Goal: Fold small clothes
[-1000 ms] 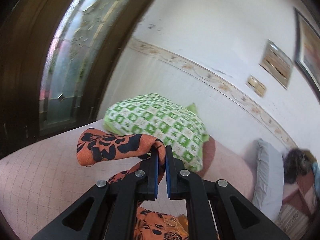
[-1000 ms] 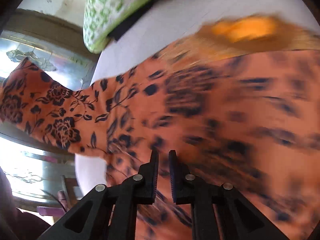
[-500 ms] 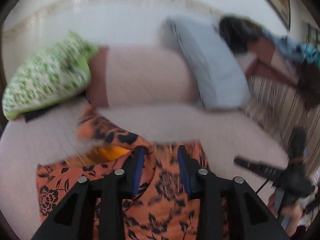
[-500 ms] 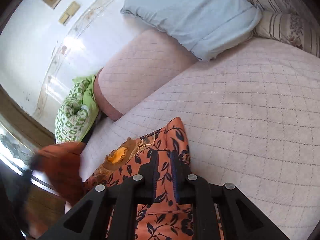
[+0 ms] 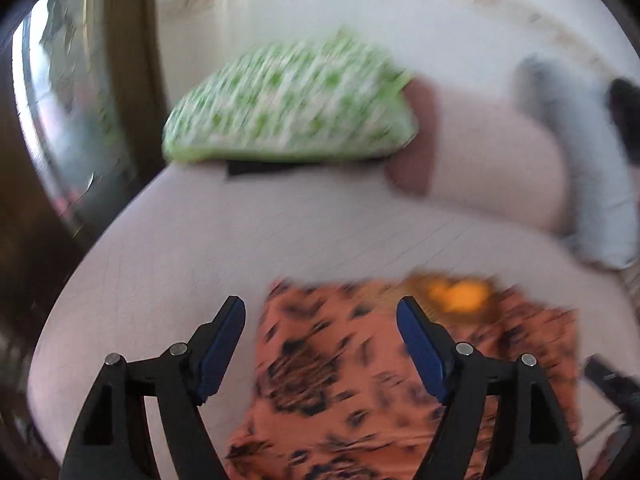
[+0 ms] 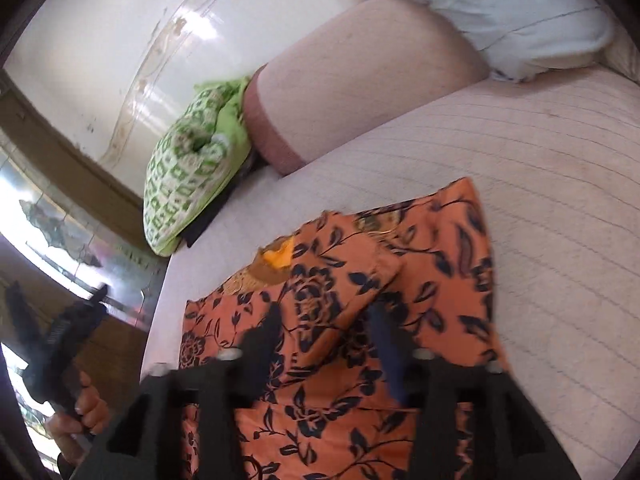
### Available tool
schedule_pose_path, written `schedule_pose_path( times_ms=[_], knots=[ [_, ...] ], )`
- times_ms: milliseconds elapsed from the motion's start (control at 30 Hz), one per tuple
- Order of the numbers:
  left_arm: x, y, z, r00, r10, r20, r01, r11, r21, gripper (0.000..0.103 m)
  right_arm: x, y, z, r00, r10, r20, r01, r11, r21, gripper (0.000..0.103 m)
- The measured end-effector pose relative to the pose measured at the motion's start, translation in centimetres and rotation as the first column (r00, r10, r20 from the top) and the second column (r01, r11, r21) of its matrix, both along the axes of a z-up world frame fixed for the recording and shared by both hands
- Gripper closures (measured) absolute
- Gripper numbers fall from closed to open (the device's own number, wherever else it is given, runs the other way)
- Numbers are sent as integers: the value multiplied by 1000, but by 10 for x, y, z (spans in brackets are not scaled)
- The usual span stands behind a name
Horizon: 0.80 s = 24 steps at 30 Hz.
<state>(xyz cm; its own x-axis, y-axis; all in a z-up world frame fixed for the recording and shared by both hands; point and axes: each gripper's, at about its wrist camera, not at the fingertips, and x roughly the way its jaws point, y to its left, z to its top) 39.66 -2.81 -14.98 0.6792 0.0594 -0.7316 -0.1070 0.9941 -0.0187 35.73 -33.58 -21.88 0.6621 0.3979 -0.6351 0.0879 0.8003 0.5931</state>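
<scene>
The orange flowered garment (image 6: 360, 320) lies flat on the pale quilted bed (image 6: 540, 200), with a sleeve folded in across its front. The left gripper (image 5: 320, 316) hovers over its edge; its fingers have just been opening and stand wide apart, gripping nothing. The right gripper (image 6: 326, 320) hangs above the middle of the cloth, its fingers likewise just opened and empty. A green checked pillow (image 6: 188, 172) rests near the wall beside a pink bolster (image 6: 352, 72).
</scene>
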Motion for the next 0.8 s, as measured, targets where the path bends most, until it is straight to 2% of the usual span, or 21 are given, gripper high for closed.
schedule_pose_path(
  times_ms=[67, 100, 167, 233, 333, 400, 533, 567, 633, 667, 733, 800],
  knots=[
    [9, 13, -34, 995, 29, -93, -31, 999, -23, 24, 9, 3, -9, 999, 27, -24, -25, 997, 76, 36],
    [15, 21, -55, 985, 59, -162, -65, 997, -30, 25, 14, -2, -18, 999, 2, -37, 3, 990, 138, 36],
    [17, 30, -74, 974, 82, -211, -98, 993, -69, 25, 23, -13, -36, 996, -56, -65, 70, 970, 234, 36],
    [20, 39, -84, 965, 92, -244, -122, 986, -112, 25, 30, -27, -63, 986, -94, -140, 136, 934, 331, 36],
    [24, 41, -92, 960, 80, -268, -114, 987, -114, 25, 35, -34, -92, 972, -127, -195, 200, 885, 421, 36],
    [28, 39, -99, 952, 76, -297, -112, 988, -106, 25, 40, -30, -97, 976, -129, -177, 195, 881, 431, 36],
    [36, 28, -110, 944, 39, -328, -83, 989, -121, 25, 57, -24, -102, 979, -141, -148, 188, 907, 376, 37],
    [35, 23, -109, 946, 32, -322, -68, 992, -103, 25, 60, -23, -102, 980, -150, -132, 188, 917, 352, 43],
    [32, 15, -109, 948, 24, -317, -52, 995, -81, 25, 65, -27, -101, 976, -166, -144, 204, 928, 312, 72],
    [31, 13, -109, 949, 24, -315, -49, 996, -74, 25, 65, -30, -104, 970, -178, -165, 222, 923, 313, 92],
    [31, 8, -111, 948, 26, -317, -54, 995, -79, 25, 53, -38, -101, 961, -222, -163, 265, 904, 336, 96],
    [30, 11, -110, 945, 38, -325, -74, 992, -98, 25, 40, -43, -83, 963, -244, -114, 269, 908, 322, 96]
  ],
)
